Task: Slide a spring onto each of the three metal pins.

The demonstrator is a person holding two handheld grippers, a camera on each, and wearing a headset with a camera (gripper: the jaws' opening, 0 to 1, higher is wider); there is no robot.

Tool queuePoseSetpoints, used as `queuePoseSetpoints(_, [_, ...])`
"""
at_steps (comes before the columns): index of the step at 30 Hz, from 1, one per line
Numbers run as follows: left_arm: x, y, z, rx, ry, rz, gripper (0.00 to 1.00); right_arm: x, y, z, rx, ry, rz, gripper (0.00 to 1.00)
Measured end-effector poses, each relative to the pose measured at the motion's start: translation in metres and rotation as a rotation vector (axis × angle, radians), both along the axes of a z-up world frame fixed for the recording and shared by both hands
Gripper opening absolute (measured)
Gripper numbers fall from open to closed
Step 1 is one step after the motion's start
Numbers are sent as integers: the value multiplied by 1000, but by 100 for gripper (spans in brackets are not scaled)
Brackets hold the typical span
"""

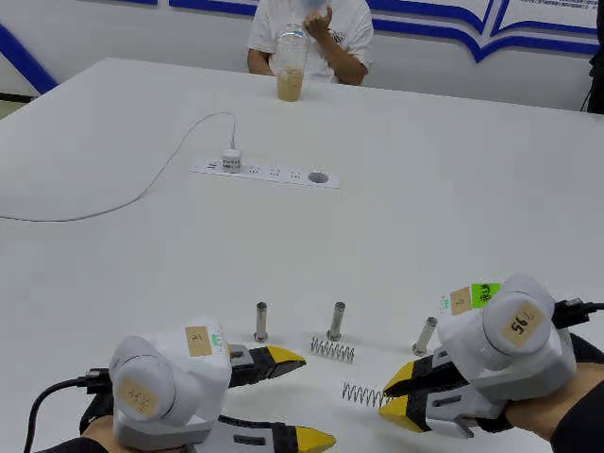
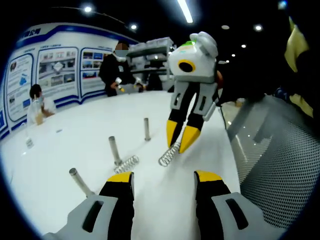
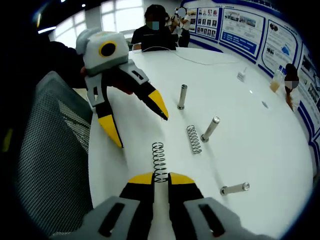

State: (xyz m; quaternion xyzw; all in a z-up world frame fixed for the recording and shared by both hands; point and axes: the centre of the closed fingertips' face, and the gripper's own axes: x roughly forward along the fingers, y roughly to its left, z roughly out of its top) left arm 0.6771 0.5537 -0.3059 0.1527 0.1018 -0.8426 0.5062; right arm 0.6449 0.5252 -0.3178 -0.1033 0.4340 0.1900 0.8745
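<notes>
White table (image 1: 453, 198), head view, with a power strip (image 1: 264, 173) far beyond the middle pin (image 1: 336, 320) and a seated person (image 1: 311, 28) with a cup (image 1: 291, 75) at the far edge.

Landmark: the middle pin, standing upright. The left pin (image 1: 261, 321) and right pin (image 1: 426, 335) flank it in one row, so I count three pins, all bare.

I count two springs. The loose spring (image 1: 332, 350) lies flat just beside the foot of the middle pin, on my side of it. The held spring (image 1: 361, 394) sits nearer to me than the loose one and a little toward the right pin.

My right gripper (image 1: 389, 398) has its jaws pinched together on one end of the held spring, seen plainly in the right gripper view. My left gripper (image 1: 316, 398) is on my side of the left pin, its jaws spread apart and holding nothing.

Key relation: the held spring's long axis runs out from the right gripper's tips toward the left gripper, roughly along the row and close to level, while every pin points up. I judge that the spring must be swung upright before it can drop over a pin. The right gripper is the nearer hand to the right and middle pins.
</notes>
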Motion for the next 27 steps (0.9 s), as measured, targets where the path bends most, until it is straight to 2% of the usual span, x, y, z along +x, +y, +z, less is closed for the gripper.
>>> queuePoseSetpoints(18, [-18, 1, -2, -17, -80, -111, 21, 0, 22, 4, -18, 22, 110, 12])
queuePoseSetpoints(24, [-22, 3, -2, -22, -98, -136, 15, 0, 25, 5, -28, 27, 132, 12])
queuePoseSetpoints(27, [-23, 4, -3, -25, -118, -143, 13, -2, 26, 5, -33, 34, 143, 12])
